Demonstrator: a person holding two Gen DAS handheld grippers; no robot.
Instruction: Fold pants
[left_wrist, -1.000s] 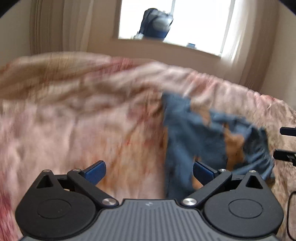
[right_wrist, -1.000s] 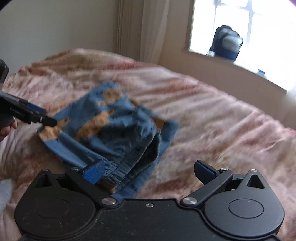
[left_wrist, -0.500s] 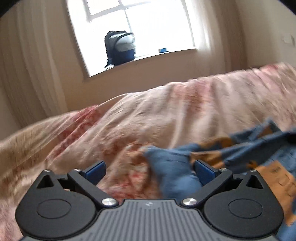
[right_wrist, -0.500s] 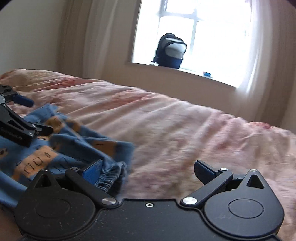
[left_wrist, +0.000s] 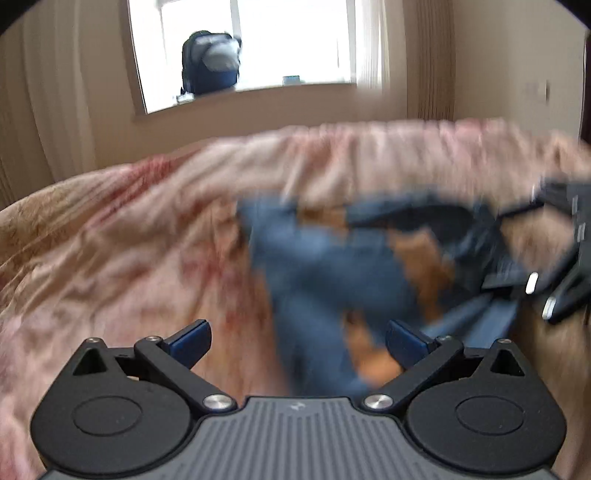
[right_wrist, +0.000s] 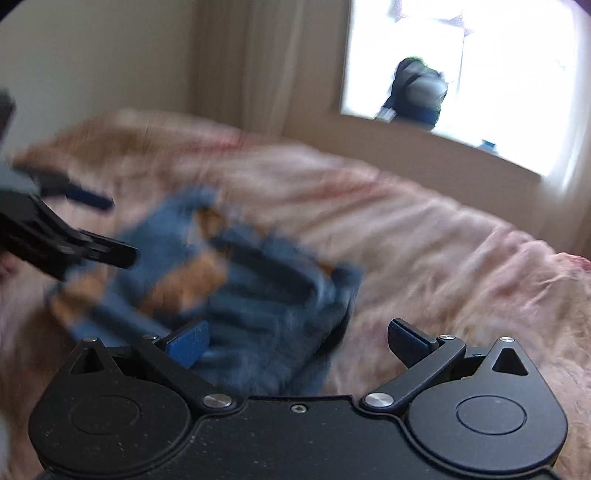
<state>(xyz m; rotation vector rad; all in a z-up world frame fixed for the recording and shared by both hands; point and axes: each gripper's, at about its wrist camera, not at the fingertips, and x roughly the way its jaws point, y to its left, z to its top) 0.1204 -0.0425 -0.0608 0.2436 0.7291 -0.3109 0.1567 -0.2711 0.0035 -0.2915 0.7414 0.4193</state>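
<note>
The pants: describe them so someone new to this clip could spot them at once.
Start from the wide pink floral bedspread under the bright window. On it, ahead of both open tools, lies a crumpled heap of cloth: the pants. They are the only blue thing on the bed, with orange-brown patches, though motion blur hides any finer print.

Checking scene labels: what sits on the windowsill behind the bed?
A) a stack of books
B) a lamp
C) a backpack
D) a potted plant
C: a dark blue and grey backpack stands on the windowsill beyond the bed, seen in both views.
</note>
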